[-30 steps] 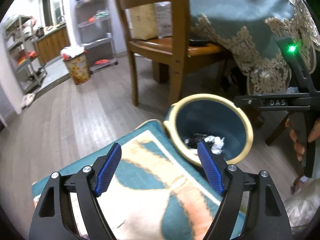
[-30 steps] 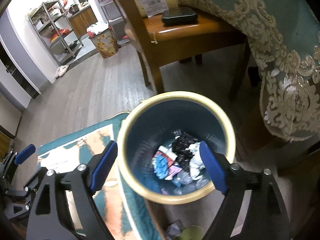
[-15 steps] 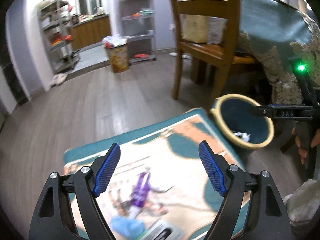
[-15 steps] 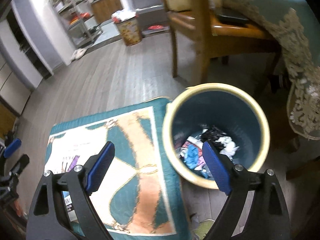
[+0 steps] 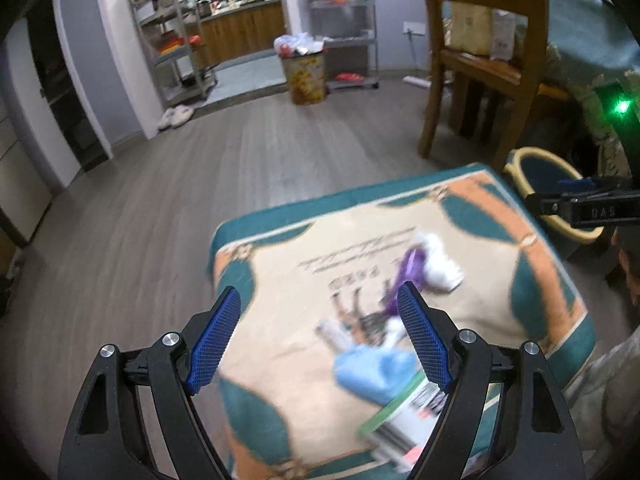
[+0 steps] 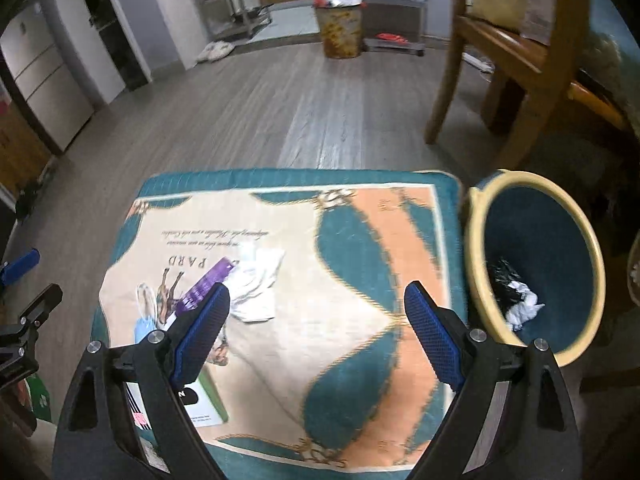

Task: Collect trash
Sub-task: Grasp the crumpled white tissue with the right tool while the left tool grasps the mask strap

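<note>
Trash lies on a teal and cream rug (image 6: pixel 348 264): a crumpled white tissue (image 6: pixel 256 280), a purple wrapper (image 6: pixel 204 286), a light blue scrap (image 5: pixel 370 372) and a flat printed package (image 5: pixel 404 420). The blue bin with a cream rim (image 6: pixel 532 264) stands at the rug's right edge, holding dark and white scraps. My left gripper (image 5: pixel 320 338) hovers open above the rug's near left part, nothing between its fingers. My right gripper (image 6: pixel 316 328) is open over the rug's middle, empty, left of the bin. The right gripper's body (image 5: pixel 588 204) shows at the left wrist view's right edge.
A wooden chair (image 5: pixel 480 60) and a table with a teal lace-edged cloth (image 5: pixel 592 52) stand behind the bin. Grey wood floor (image 5: pixel 200 184) stretches to metal shelves (image 5: pixel 176 44) and a full patterned bin (image 5: pixel 304 72). White slippers (image 5: pixel 174 116) lie by the wall.
Both grippers swept left, away from the bin and over the rug. The bin slid to the right edge of both views; the trash on the rug came into sight. Jaws stayed open.
</note>
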Demonstrator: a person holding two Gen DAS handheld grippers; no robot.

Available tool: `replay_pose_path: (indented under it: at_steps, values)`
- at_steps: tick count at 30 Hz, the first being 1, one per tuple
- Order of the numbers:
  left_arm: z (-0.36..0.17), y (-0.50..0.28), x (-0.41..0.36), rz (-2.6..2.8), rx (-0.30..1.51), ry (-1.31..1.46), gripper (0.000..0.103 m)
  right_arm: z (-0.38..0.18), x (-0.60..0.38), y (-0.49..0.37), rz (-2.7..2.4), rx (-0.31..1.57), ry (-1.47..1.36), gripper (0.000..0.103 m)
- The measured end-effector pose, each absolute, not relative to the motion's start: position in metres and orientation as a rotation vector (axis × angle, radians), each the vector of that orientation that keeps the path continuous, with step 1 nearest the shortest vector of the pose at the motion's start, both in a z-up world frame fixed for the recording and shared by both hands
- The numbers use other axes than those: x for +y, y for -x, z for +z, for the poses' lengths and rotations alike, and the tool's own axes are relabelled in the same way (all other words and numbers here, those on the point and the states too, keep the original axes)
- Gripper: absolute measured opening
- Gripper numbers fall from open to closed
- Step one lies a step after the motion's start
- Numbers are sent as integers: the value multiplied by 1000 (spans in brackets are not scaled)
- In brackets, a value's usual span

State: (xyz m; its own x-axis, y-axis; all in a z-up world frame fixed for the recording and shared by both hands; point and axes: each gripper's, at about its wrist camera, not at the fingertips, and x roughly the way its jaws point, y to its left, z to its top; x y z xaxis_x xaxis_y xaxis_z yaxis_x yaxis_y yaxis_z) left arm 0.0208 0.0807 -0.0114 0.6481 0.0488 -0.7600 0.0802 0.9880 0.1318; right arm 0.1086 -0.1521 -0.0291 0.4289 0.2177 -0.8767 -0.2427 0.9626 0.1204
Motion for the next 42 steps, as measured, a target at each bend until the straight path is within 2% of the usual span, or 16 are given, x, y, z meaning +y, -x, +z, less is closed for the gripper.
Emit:
replay_pose_path:
  at_steps: [11, 16, 19, 21, 26, 28, 29, 30, 33, 35, 36, 42]
  values:
    - [-56, -30, 105, -64, 987, -71, 81, -71, -103, -121, 289, 1176, 92, 87]
    - [-90, -40, 103, -92, 1099, -48, 79, -100, -88, -128, 303, 1237, 150, 77]
    - [-108, -47, 100, -98, 1155, -62, 73, -119, -74, -129, 349, 1264, 227, 69]
    - [-115, -50, 99, -101, 1175, -67, 71, -128, -67, -131, 373, 1274, 264, 68]
    - [-129, -62, 91, -137, 1220, -31, 68, -148, -58, -134, 422, 1319, 270, 60]
    - [-134, -67, 91, -150, 1231, 1, 62, -152, -56, -134, 435, 1326, 275, 51]
    - [-135, -67, 91, -152, 1236, 11, 57, -152, -56, -134, 438, 1322, 283, 49]
    - [-137, -69, 91, -153, 1241, 22, 52, -152, -57, -135, 446, 1320, 281, 43]
    - [-138, -75, 93, -160, 1249, 37, 20, -150, -62, -137, 465, 1323, 253, 33]
    - [-135, -77, 94, -157, 1240, 35, 8, -146, -67, -140, 458, 1321, 234, 32]
    - [-132, -78, 94, -158, 1230, 38, 5, -144, -70, -142, 455, 1319, 230, 31]
    - [-81, -80, 99, -143, 1062, 44, 4, -116, -95, -156, 417, 1265, 151, 29]
